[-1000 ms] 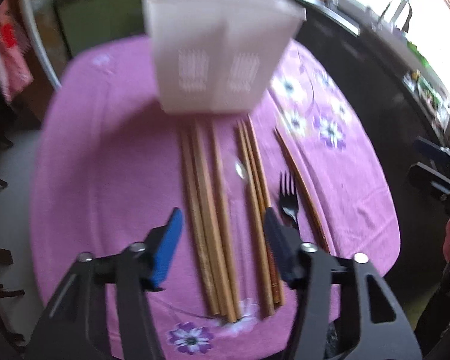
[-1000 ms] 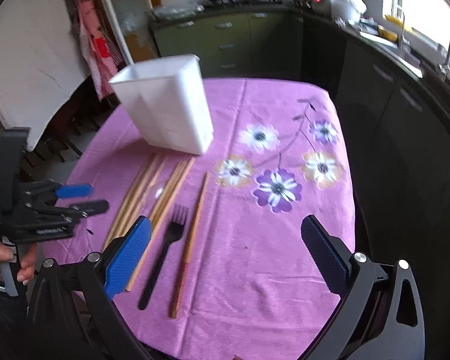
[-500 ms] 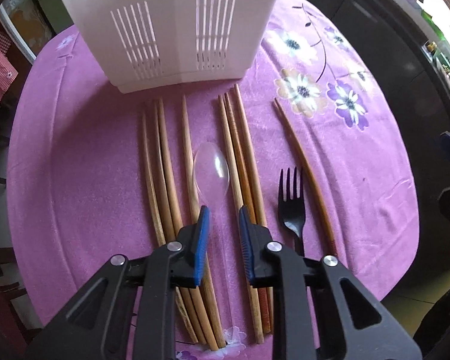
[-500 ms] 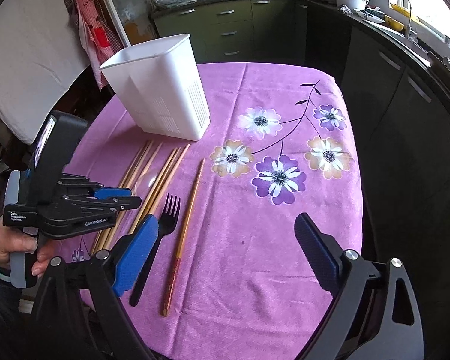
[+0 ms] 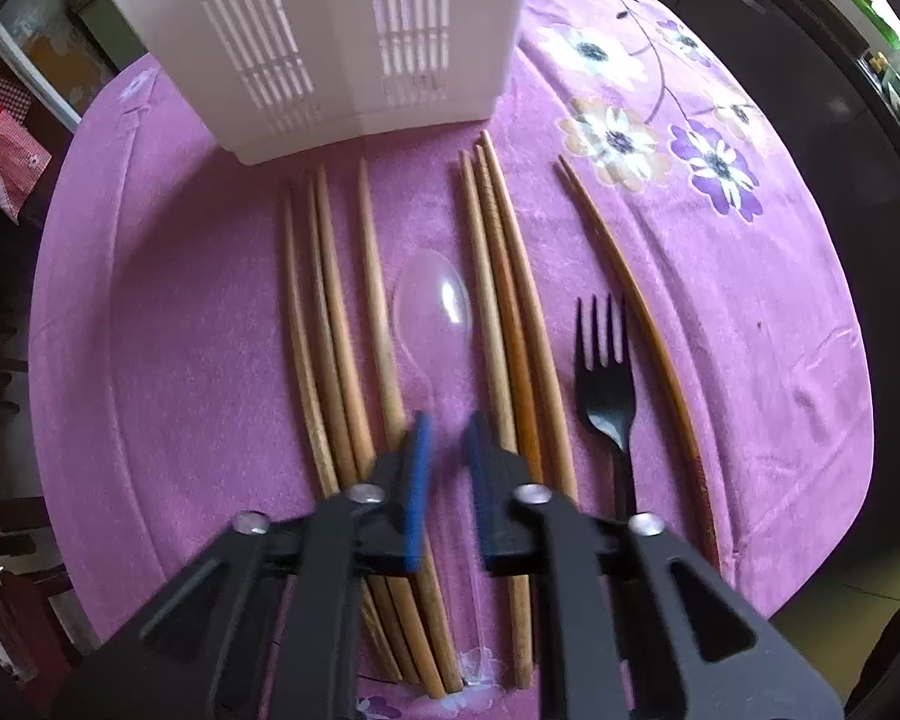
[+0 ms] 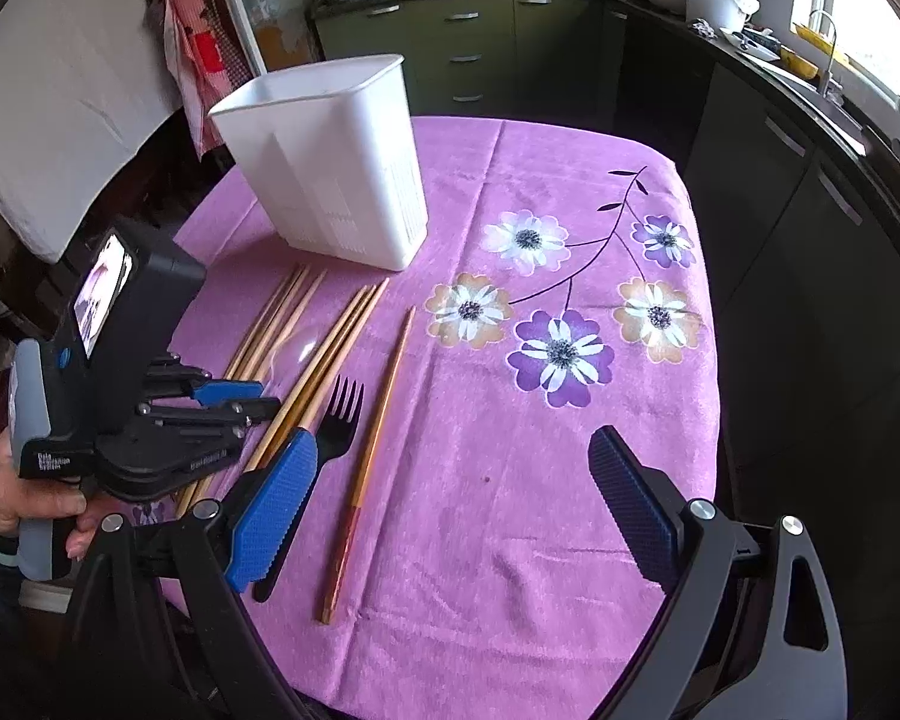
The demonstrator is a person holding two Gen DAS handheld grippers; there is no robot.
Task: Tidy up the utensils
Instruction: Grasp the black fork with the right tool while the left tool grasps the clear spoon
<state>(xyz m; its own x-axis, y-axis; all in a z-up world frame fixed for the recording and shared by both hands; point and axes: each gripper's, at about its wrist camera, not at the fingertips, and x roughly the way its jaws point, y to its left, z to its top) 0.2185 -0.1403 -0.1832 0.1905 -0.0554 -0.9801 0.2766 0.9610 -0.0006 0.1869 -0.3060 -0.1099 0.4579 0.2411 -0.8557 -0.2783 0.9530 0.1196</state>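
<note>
A clear plastic spoon (image 5: 432, 300) lies on the purple cloth between two bundles of wooden chopsticks (image 5: 330, 312) (image 5: 504, 300). My left gripper (image 5: 447, 426) points steeply down, shut on the spoon's thin handle. To the right lie a black fork (image 5: 606, 372) and a single darker chopstick (image 5: 630, 300). The right wrist view shows the left gripper (image 6: 252, 396) low over the spoon (image 6: 300, 348), held in a person's hand. My right gripper (image 6: 453, 444) hovers above the fork (image 6: 339, 414); its jaws are wide and closing, with nothing between them.
A white slotted utensil holder (image 6: 330, 168) stands at the far end of the flowered tablecloth (image 6: 570, 300), just beyond the chopstick tips. Dark kitchen cabinets (image 6: 780, 210) run close along the table's right side. The cloth's near edge drops off right under both grippers.
The left gripper sank towards the table and its jaws went from wide apart to shut around the spoon handle. The right gripper stayed nearly still, its jaws narrowing a little.
</note>
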